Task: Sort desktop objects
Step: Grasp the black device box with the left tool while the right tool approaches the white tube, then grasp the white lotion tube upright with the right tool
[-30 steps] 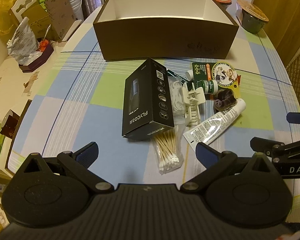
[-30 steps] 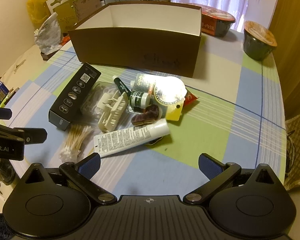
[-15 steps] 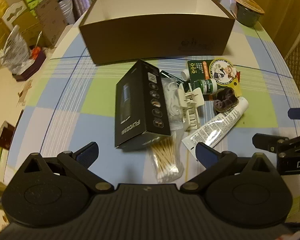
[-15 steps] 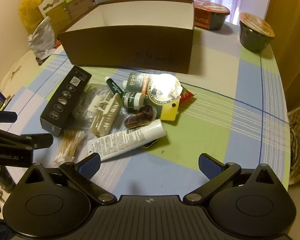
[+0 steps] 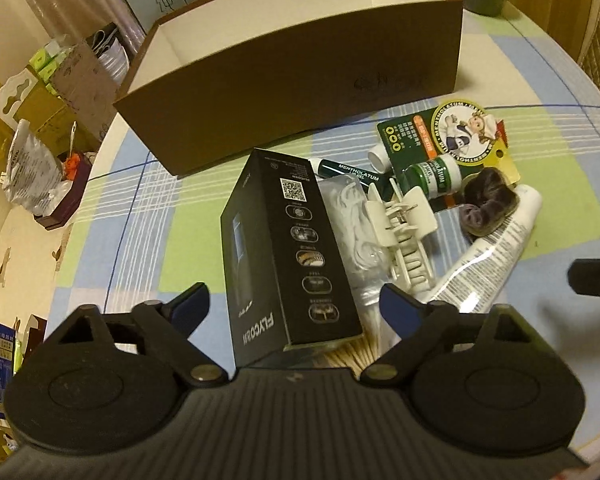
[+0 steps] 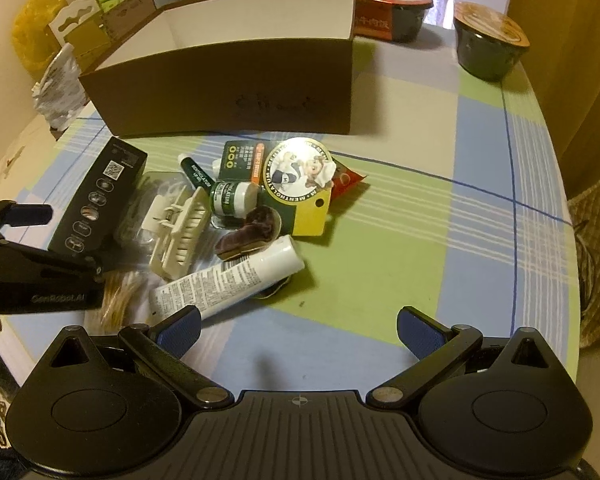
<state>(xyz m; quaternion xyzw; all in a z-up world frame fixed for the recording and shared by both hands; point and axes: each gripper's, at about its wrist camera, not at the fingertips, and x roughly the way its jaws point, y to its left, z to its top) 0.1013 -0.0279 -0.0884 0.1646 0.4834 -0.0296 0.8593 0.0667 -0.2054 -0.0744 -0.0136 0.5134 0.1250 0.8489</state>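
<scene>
Black FLYCO carton [image 5: 288, 256]: mid-tabletop, left end of the clutter before the open brown box [image 5: 300, 76], long axis toward that box, near end between the narrowing, untouching jaws of the left gripper [image 5: 290, 304]; right gripper [image 6: 298, 326] wide, empty, farther.

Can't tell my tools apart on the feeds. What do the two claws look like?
Both look alike: matte black bodies with a ribbed centre plate, two round housings and silver pivot screws. The left claw and right claw each have angled black fingers tipped with textured blue pads. The left one's side carries pale lettering, seen from the right wrist view.
</scene>
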